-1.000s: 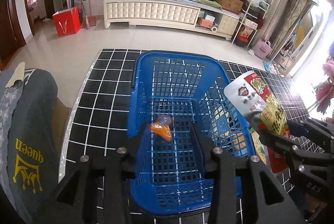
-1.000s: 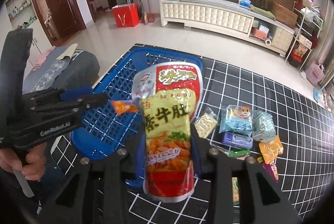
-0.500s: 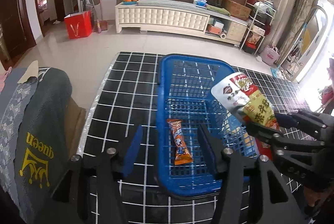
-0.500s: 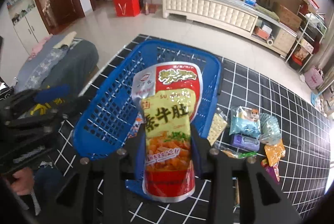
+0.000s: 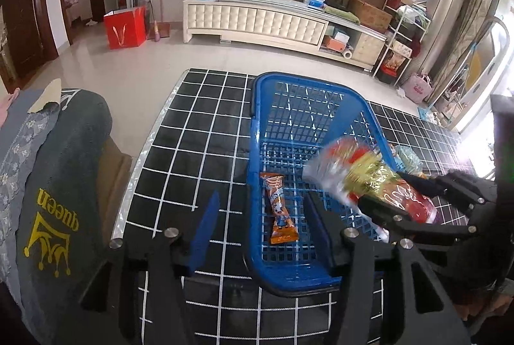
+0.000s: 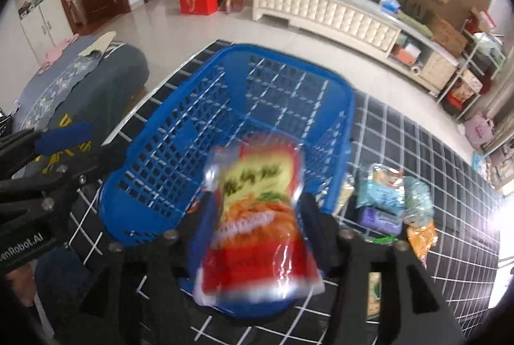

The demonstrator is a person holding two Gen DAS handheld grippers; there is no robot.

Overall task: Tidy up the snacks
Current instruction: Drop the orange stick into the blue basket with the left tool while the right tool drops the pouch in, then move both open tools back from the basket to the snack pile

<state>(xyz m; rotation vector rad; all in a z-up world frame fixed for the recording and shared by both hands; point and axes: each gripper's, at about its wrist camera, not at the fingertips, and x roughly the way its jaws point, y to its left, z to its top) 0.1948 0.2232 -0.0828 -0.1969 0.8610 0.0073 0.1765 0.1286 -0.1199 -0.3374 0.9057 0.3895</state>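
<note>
Left wrist view: the left gripper [image 5: 260,216] is hanging with its jaws spread wide and nothing between them, straddling the near left wall of the blue basket [image 5: 253,158]. To its left, a grey cushion [image 5: 54,184] is lying beside the black grid mat [image 5: 192,136]. Directly ahead of the open fingers, an orange snack bar [image 5: 279,206] is lying flat on the basket floor, already sorted. The empty left gripper is judged to be standing clear so that the incoming packet has room.

To the right of the left gripper, the right gripper [image 5: 382,203] is reaching over the basket's right rim, gripping the red and yellow pouch [image 5: 369,181]. The pouch is blurred here, so its exact tilt cannot be read with confidence.

Right wrist view: the right gripper [image 6: 253,216] is clamping the pouch [image 6: 257,216] by its lower half between both fingers, leaving the upper half free to lead into the basket [image 6: 225,107]. The pouch is being held just above the near rim, over the interior, not yet resting on the floor. This hold is judged to suit a release into the basket.

To the right of the right gripper, the remaining snack packets [image 6: 385,203] are lying in a loose cluster on the mat, just beside the basket, awaiting pickup.
</note>
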